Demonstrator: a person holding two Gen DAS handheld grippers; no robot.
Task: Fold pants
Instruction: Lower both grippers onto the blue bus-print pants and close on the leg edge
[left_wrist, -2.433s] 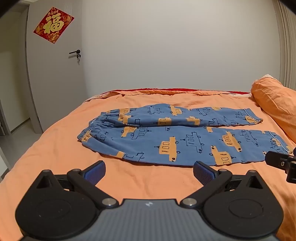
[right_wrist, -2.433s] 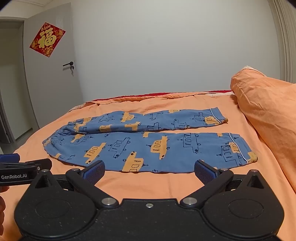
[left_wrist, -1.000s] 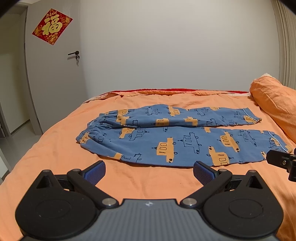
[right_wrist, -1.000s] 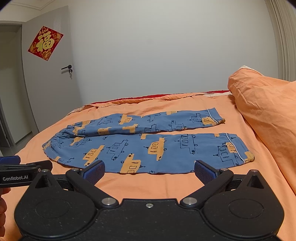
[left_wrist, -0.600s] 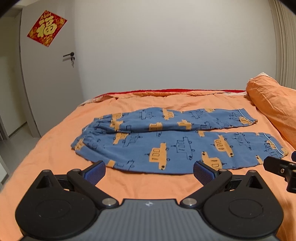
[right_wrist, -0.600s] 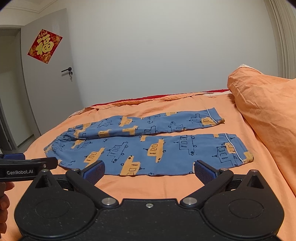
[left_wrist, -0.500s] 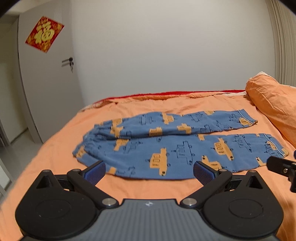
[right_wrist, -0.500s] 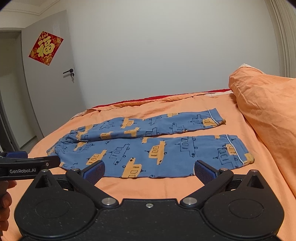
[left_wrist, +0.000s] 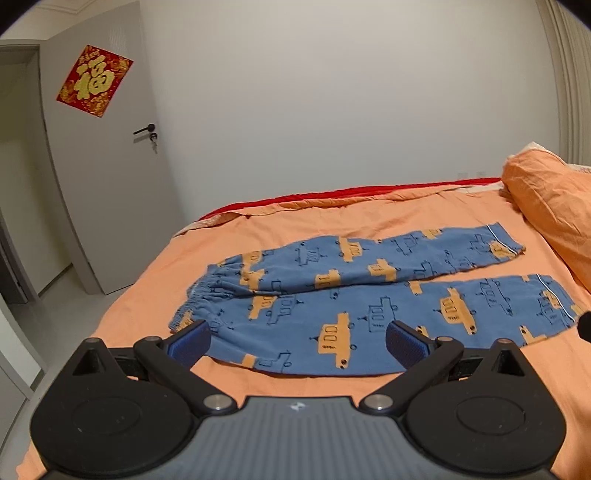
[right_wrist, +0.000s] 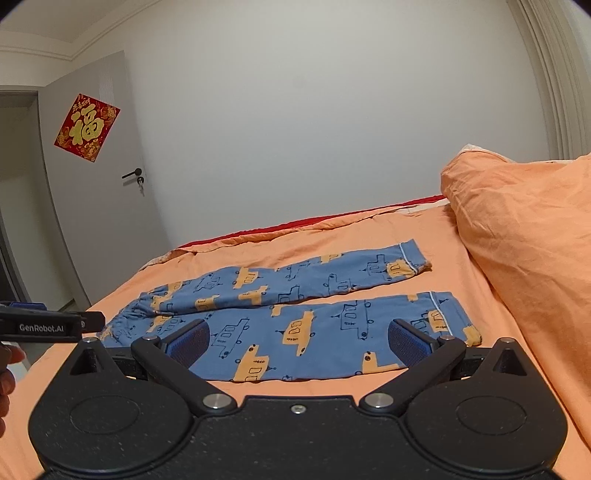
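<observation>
Two low wrist views across the bed (left_wrist: 155, 280)
Both face the far wall, sharing the pants (left_wrist: 351, 295) mid-frame and the door (right_wrist: 92, 206) at left.

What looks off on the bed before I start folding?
Little. The pants lie flat, though the two legs splay apart toward the cuffs, and the waistband is bunched. The orange sheet is turned back at the far edge, showing red beneath. Both grippers open.

1. Pants (left_wrist: 369, 295): soft matt cloth, gathered at the waistband.
2. Bed sheet (left_wrist: 332, 229): matt woven cloth, lightly creased.
3. Left gripper (left_wrist: 297, 341): matt black plastic, ribbed blue pads (left_wrist: 190, 338), bright metal pivot pins.
4. Door (left_wrist: 110, 184): smooth satin finish.
</observation>
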